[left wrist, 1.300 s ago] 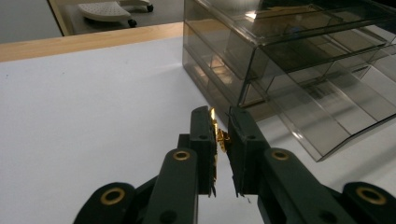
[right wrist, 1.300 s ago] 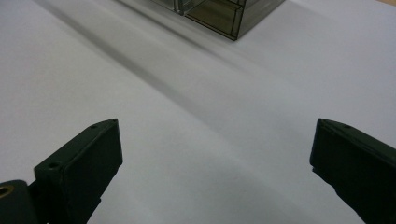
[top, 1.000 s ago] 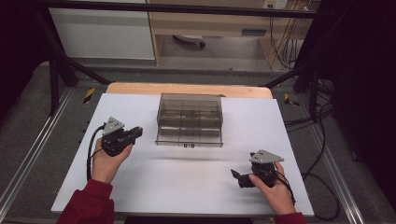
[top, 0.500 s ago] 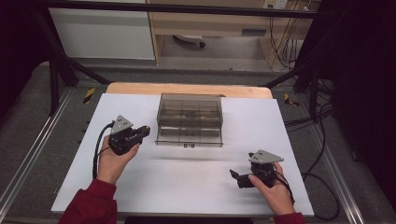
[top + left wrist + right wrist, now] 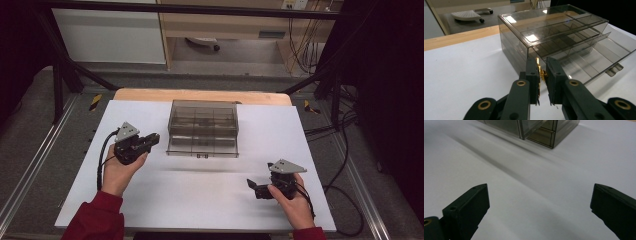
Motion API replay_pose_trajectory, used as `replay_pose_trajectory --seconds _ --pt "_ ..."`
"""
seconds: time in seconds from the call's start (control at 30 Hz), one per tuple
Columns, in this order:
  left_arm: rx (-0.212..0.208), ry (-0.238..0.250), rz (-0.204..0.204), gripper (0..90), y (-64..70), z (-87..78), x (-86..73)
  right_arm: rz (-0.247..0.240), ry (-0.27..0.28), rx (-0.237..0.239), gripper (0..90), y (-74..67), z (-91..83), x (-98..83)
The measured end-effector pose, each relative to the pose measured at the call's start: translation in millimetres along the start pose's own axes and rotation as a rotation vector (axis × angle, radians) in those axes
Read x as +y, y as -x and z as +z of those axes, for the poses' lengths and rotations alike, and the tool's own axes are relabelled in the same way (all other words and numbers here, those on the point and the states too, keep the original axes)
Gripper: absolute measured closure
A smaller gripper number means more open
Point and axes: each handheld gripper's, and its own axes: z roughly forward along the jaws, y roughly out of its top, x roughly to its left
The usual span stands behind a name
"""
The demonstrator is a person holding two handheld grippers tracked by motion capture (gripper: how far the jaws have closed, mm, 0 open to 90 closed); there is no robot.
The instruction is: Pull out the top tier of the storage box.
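Note:
A smoky clear plastic drawer box (image 5: 202, 117) stands at the middle back of the white table, with its lower drawer (image 5: 202, 148) pulled out toward me. My left gripper (image 5: 152, 139) hovers just left of the box's front corner, shut on a small gold-coloured piece (image 5: 539, 72) pinched between its pads. In the left gripper view the jaws point at the corner of the box (image 5: 554, 27) beside the open drawer (image 5: 599, 55). My right gripper (image 5: 252, 186) rests near the table's front right, open, with bare table between its fingers (image 5: 469, 207). The box (image 5: 541, 130) lies far ahead of it.
The white sheet (image 5: 200, 200) covers a wooden tabletop whose far edge (image 5: 200, 95) shows behind the box. Metal frame rails run along both sides of the table, and cables lie on the floor at the right.
My left gripper has drifted a little to the right, toward the box, still shut on the gold piece. The right gripper has stayed put.

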Motion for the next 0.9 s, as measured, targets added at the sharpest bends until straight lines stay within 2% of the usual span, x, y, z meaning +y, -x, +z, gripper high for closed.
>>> replay_pose_trajectory --seconds 0.07,0.17,0.27,0.33,0.5,0.53,0.6,0.63,0.67,0.73,0.9 --pt "-0.004 0.002 0.006 80.7 1.2 -0.5 2.4 0.009 0.004 0.004 2.6 -1.6 -0.1 0.2" --pt "-0.006 0.002 0.013 80.7 3.1 -0.9 6.1 -0.016 -0.006 -0.008 2.6 -3.0 0.9 -0.5" --pt "-0.007 0.013 0.015 80.7 4.9 -1.8 9.3 -0.016 -0.002 -0.010 2.6 -2.9 1.4 -0.7" --pt "-0.016 0.012 0.015 80.7 5.7 0.4 12.0 -0.017 0.001 -0.025 3.1 -2.4 1.6 -0.4" --pt "-0.025 0.008 0.027 80.7 9.2 5.3 16.1 -0.024 0.009 -0.022 2.8 -2.0 2.1 1.0" --pt "-0.019 0.006 0.031 80.7 10.4 6.2 16.7 -0.024 0.006 -0.018 2.7 -2.8 2.4 0.9" --pt "0.028 -0.014 0.082 80.7 14.0 7.5 19.5 -0.028 0.001 -0.018 2.7 -4.2 3.0 0.9" --pt "0.033 -0.011 0.090 80.7 16.1 8.5 21.4 -0.033 0.000 -0.017 2.7 -4.4 3.4 0.7" --pt "0.024 -0.002 0.084 80.7 17.8 9.5 23.5 -0.033 -0.002 -0.016 2.7 -5.0 3.5 0.6" --pt "0.022 -0.001 0.096 80.7 22.5 11.5 28.7 -0.039 -0.003 -0.014 2.6 -5.4 3.5 0.5" --pt "-0.018 0.009 0.073 80.7 26.4 16.6 36.0 -0.040 0.000 -0.013 2.6 -6.0 2.8 0.2"
